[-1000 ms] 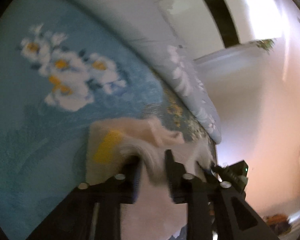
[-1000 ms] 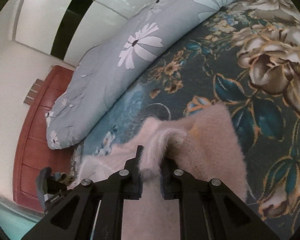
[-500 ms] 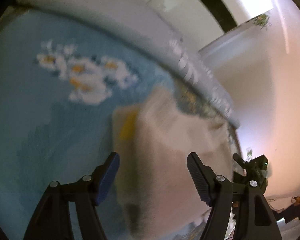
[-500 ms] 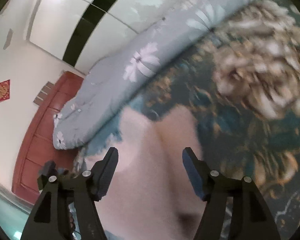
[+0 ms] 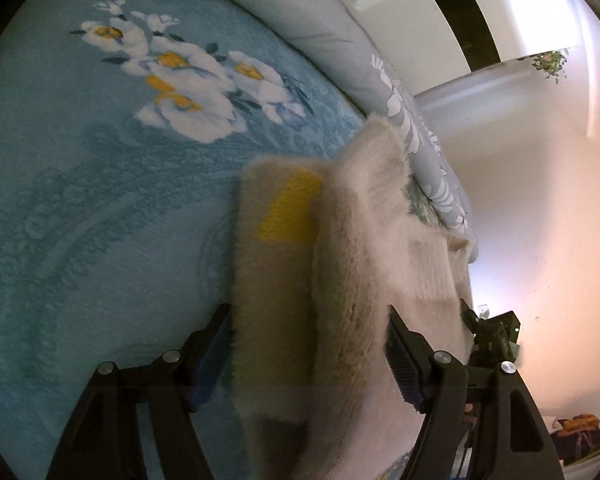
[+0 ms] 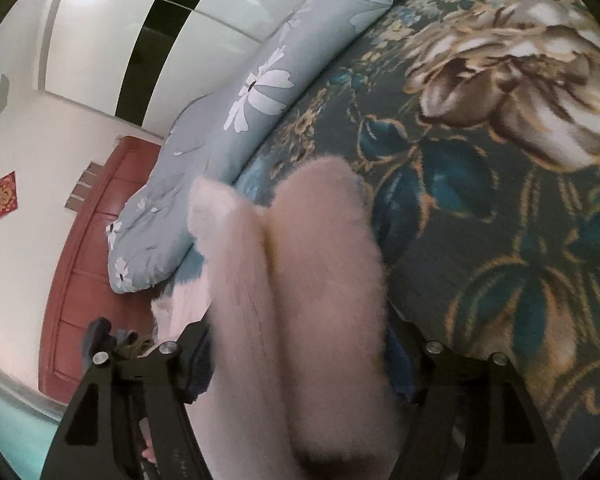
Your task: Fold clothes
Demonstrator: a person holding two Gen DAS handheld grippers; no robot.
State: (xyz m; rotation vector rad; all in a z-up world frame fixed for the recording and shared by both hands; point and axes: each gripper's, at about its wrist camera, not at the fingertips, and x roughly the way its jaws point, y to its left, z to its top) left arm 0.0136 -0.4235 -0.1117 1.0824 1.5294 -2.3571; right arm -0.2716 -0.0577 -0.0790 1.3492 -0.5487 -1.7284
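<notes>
1. Because both grippers were spread wide with nothing pinched, the fuzzy cream garment lay on the bed under its own weight, folded into thick layers that stood up between each pair of fingers.
2. In the left wrist view the left gripper had its blue-padded fingers on either side of the bundle, the pad at 8 o'clock just beside the pile, the other at 4 o'clock near it; whether either touched the fabric could not be told.
3. The garment's yellow patch faced up on the left-hand layer, toward 11 o'clock from the gripper, which suggested that a panel had been turned over the body.
4. The bundle sat where the light blue blanket met the dark floral blanket, probably because that flat, open part of the bed gave room to fold.
5. In the right wrist view the right gripper likewise straddled the garment, fingers apart at 8 and 4 o'clock.
6. The grey daisy-print quilt lay rolled along the far edge at 12 o'clock, seemingly pushed aside from the work.
7. The open jaws suited a release; judged from this, the fold stood done and the next fold would need a fresh grasp.
</notes>
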